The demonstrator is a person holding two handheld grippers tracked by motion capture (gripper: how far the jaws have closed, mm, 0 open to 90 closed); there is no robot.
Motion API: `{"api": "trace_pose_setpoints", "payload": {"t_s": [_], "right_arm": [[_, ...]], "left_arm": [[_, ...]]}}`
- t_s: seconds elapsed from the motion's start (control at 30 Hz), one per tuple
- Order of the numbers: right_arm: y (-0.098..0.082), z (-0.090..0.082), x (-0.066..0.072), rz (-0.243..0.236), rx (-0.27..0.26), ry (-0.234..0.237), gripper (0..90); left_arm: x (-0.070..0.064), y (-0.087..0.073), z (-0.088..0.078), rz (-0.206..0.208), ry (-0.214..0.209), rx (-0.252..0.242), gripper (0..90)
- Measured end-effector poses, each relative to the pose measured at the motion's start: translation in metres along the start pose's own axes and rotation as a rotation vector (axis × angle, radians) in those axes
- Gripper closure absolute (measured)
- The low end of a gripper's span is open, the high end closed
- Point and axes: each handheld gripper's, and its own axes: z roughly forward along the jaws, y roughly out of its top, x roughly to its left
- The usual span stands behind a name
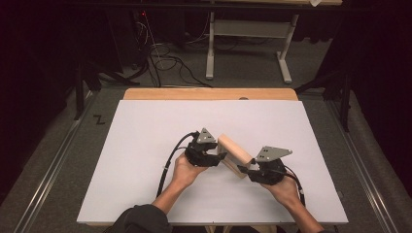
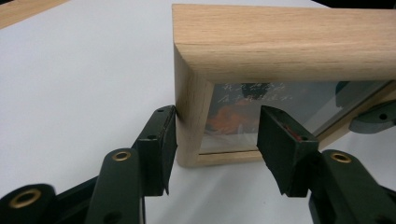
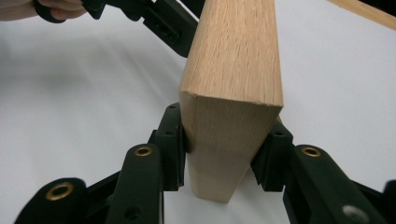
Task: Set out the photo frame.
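A wooden frame [image 1: 234, 154] stands upright on its edge near the middle of the white table [image 1: 145, 141], running slantwise between the two hands. Its glass front faces the person's left side; behind the glass sits a picture with an orange patch and a few lines of pale writing, too blurred to read.

The right gripper [image 3: 223, 151] clamps the near end of the frame, one jaw pressed on each broad face of the wooden upright, which stands on the table between them. In the high view this gripper [image 1: 252, 170] sits at the frame's lower right end, with the right hand [image 1: 284, 187] behind it.

The left gripper [image 2: 215, 140] straddles the other end's corner post. Its left jaw lies against the outer wood face; its right jaw stands in front of the glass, and it seems to be just short of contact, so this grip looks unfinished. The left hand [image 1: 183, 170] holds it low over the table.
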Motion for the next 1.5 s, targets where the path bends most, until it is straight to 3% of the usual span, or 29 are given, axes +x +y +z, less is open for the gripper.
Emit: {"api": "trace_pose_setpoints", "payload": {"t_s": [0.2,0.4,0.57,0.67,1.0,1.17,1.5], "right_arm": [[-0.001,0.000,0.000,0.022,-0.004,-0.007,60.2],[-0.004,0.000,-0.001,0.060,0.024,-0.020,52.9],[-0.007,-0.002,-0.001,0.082,0.042,-0.034,54.0],[-0.009,-0.002,-0.001,0.074,0.059,-0.033,60.2],[-0.007,0.000,-0.006,0.055,0.066,-0.023,60.8],[-0.005,0.002,-0.010,0.061,0.078,-0.052,59.5],[-0.005,0.006,-0.017,0.096,0.051,-0.093,58.5]], "left_arm": [[0.000,0.000,0.000,-0.003,0.000,0.002,48.2],[0.000,-0.001,-0.001,0.000,-0.002,0.004,48.8],[-0.001,-0.001,-0.002,0.003,-0.006,0.006,49.6],[-0.003,0.000,-0.003,0.011,-0.003,0.011,49.7],[-0.004,-0.001,-0.004,0.011,0.004,0.019,49.9],[-0.007,-0.003,-0.007,0.002,0.010,0.031,49.8],[-0.011,-0.003,-0.010,0.002,0.010,0.038,50.5]]}}
